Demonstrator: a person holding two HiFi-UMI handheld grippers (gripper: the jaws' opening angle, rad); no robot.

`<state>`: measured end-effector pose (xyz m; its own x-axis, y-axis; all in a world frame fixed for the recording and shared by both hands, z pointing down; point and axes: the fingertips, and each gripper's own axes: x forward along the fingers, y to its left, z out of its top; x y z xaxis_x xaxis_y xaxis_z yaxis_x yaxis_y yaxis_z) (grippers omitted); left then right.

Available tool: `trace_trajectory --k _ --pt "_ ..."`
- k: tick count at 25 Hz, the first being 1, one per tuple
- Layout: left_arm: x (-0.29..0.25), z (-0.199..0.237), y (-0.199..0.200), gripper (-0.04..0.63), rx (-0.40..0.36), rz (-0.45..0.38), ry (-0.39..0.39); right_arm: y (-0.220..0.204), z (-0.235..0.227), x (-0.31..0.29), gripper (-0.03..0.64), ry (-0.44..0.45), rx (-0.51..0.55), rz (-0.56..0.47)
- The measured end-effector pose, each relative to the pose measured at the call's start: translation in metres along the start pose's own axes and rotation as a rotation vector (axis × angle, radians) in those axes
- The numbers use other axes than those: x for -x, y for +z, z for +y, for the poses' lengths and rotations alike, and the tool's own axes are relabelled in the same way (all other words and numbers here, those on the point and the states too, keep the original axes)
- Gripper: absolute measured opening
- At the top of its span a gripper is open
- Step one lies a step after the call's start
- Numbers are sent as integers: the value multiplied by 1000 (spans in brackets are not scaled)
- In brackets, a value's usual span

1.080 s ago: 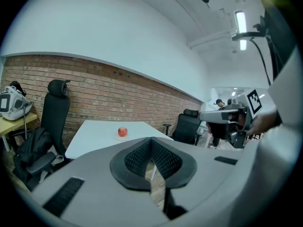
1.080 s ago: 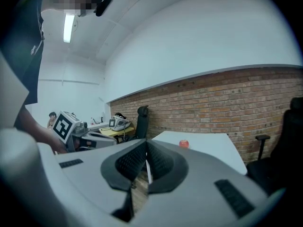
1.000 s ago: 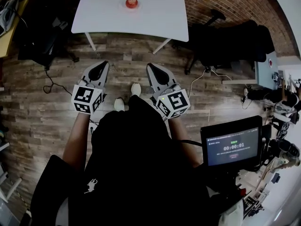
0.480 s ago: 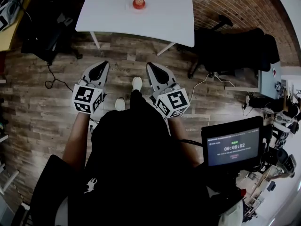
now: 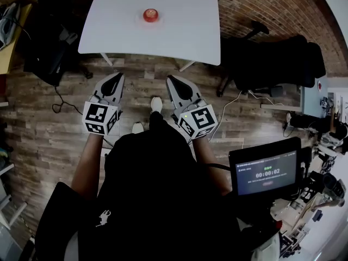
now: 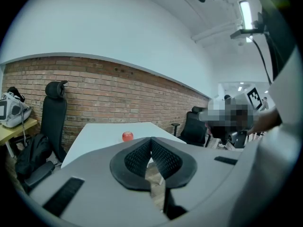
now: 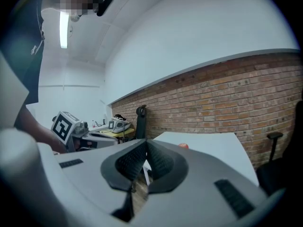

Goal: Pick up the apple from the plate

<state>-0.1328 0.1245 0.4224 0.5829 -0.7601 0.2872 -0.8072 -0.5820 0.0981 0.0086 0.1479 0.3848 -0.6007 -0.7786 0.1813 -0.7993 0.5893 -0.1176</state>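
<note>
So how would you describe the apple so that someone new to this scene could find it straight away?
Start at the white table that stands in front of the brick wall, at the top of the head view. Near the middle of its top sits the apple, small and round. It is the only red thing on that pale surface.

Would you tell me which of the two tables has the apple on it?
The white table, ahead; the apple sits there, not on the yellow table.
</note>
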Motion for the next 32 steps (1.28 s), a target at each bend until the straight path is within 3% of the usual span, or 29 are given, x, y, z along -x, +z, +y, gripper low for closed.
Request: trace_trajectory --k 6,11,23,29,32 --pt "-38 -7 5 6 -8 51 -48 1 -30 -22 5 59 -27 0" --pt "-60 -2 20 6 -4 30 -55 7 -45 -41 5 111 -44 -13" --pt "-118 6 41 8 -18 45 4 19 -97 -73 5 181 22 23" --pt "-180 14 53 8 3 49 25 21 -157 -101 5 214 2 38" --pt "-177 17 55 8 -12 46 45 24 -156 -104 5 229 11 40"
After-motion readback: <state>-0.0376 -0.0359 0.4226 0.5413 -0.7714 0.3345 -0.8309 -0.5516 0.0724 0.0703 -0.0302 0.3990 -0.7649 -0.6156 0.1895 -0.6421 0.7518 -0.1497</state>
